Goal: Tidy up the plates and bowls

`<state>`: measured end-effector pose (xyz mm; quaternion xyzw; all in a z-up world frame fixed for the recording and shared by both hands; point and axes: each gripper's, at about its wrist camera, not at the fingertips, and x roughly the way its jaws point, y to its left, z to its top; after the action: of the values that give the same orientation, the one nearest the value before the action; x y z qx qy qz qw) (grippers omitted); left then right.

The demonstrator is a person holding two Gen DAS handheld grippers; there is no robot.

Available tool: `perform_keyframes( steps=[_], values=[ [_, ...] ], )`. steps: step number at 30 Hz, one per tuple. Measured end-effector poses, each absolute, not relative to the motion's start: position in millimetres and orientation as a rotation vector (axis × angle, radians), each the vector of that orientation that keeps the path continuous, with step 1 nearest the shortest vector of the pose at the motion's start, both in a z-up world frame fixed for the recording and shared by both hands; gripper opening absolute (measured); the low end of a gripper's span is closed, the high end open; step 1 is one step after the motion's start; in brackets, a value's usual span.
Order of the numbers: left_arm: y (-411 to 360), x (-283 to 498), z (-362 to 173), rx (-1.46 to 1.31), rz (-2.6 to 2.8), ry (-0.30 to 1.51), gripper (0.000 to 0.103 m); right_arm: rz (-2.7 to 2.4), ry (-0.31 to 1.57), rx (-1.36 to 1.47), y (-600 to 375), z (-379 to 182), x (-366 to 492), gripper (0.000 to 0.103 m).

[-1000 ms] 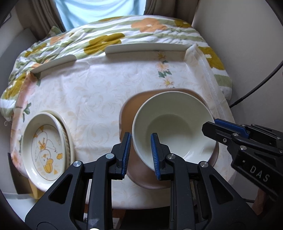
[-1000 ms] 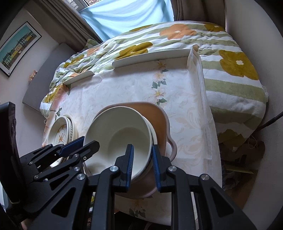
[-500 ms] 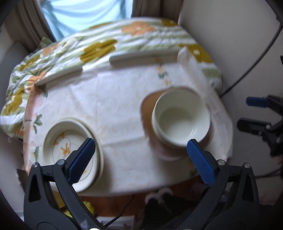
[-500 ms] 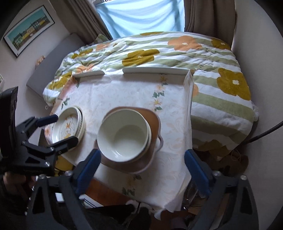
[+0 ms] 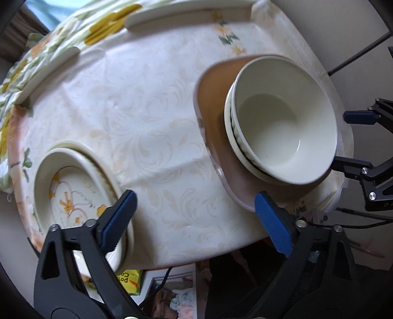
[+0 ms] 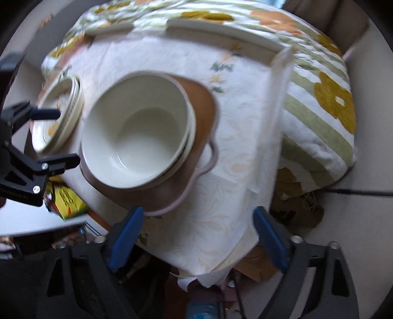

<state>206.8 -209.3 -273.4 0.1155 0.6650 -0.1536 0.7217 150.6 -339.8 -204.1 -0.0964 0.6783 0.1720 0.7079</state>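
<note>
A stack of cream bowls point(image 5: 282, 127) sits on a brown plate with a pale rim point(image 5: 211, 103) at the right of the small table. It also shows in the right wrist view point(image 6: 140, 132), on the brown plate point(image 6: 201, 108). A stack of cream plates with a yellow duck picture point(image 5: 71, 196) sits at the table's left front; it also shows in the right wrist view point(image 6: 59, 117). My left gripper point(image 5: 194, 216) is open and empty over the front edge, between the two stacks. My right gripper point(image 6: 196, 230) is open and empty, in front of the brown plate.
The table wears a white cloth with floral print point(image 5: 152, 122). A flowered quilt point(image 6: 319, 93) lies behind and to the right. White curved rails point(image 5: 191, 12) edge the table's far side. A yellow packet point(image 6: 66, 201) and clutter lie below the front edge.
Both grippers let go of the bowl stack one second ago, opened wide and drew back. Since half a second ago both have come closer to the table again.
</note>
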Motion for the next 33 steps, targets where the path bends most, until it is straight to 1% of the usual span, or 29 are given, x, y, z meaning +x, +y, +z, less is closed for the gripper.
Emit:
perform_keyframes(
  steps=[1,2,4,5,7,8,9,10,11,12,13,15,16,17,18,19,23,28,33],
  values=[
    [-211.2,208.5,-276.6,0.256,-0.351,1.482,0.087,0.395,1.509,-0.200,-338.7,-205.4,153.5,0.072],
    [-213.4,209.7,-279.8,0.262,-0.358,1.491,0.085,0.403,1.518,-0.201,-337.3,-207.8,154.7,0.065],
    [-217.9,211.9,-285.3,0.263,-0.374,1.505,0.076,0.416,1.534,-0.233,-332.9,-214.5,158.7,0.060],
    [-219.4,212.8,-288.7,0.258,-0.384,1.513,0.073,0.428,1.544,-0.232,-331.6,-218.5,160.5,0.057],
    [-221.9,213.8,-294.8,0.244,-0.398,1.527,0.062,0.451,1.562,-0.207,-330.6,-225.6,162.9,0.051],
    [-223.6,213.9,-298.2,0.235,-0.408,1.532,0.058,0.461,1.567,-0.196,-330.5,-228.5,163.5,0.048],
    [-224.9,214.1,-300.1,0.225,-0.416,1.532,0.049,0.472,1.568,-0.184,-330.1,-232.4,164.3,0.046],
    [-225.7,214.2,-301.6,0.208,-0.423,1.531,0.037,0.478,1.572,-0.178,-329.6,-235.9,164.6,0.044],
    [-226.7,214.6,-303.3,0.180,-0.432,1.526,0.031,0.481,1.571,-0.180,-328.6,-239.9,164.6,0.044],
    [-227.7,214.8,-305.3,0.168,-0.435,1.522,0.023,0.482,1.563,-0.186,-327.0,-240.9,163.7,0.044],
    [-229.7,214.4,-308.3,0.171,-0.435,1.515,0.020,0.480,1.539,-0.194,-326.1,-242.7,162.7,0.044],
    [-233.0,212.3,-314.4,0.175,-0.442,1.503,0.017,0.470,1.504,-0.180,-327.2,-245.8,161.8,0.040],
    [-233.5,208.9,-316.1,0.178,-0.448,1.488,0.015,0.474,1.497,-0.168,-328.0,-248.1,161.6,0.034],
    [-237.0,207.0,-315.1,0.197,-0.453,1.464,0.013,0.478,1.488,-0.159,-328.5,-250.9,160.9,0.031],
    [-238.8,204.9,-314.4,0.216,-0.452,1.446,0.013,0.484,1.478,-0.156,-327.3,-251.9,160.9,0.029],
    [-239.2,203.4,-313.9,0.224,-0.450,1.427,0.013,0.495,1.465,-0.153,-325.3,-253.2,159.9,0.023],
    [-239.2,197.0,-310.6,0.237,-0.449,1.386,0.013,0.498,1.428,-0.129,-326.1,-252.8,155.6,0.022],
    [-247.4,188.9,-306.8,0.268,-0.439,1.349,0.013,0.493,1.382,-0.163,-323.3,-247.0,146.9,0.022],
    [-247.4,170.6,-282.3,0.276,-0.421,1.305,0.013,0.489,1.340,-0.179,-324.6,-233.7,144.1,0.022]
  ],
)
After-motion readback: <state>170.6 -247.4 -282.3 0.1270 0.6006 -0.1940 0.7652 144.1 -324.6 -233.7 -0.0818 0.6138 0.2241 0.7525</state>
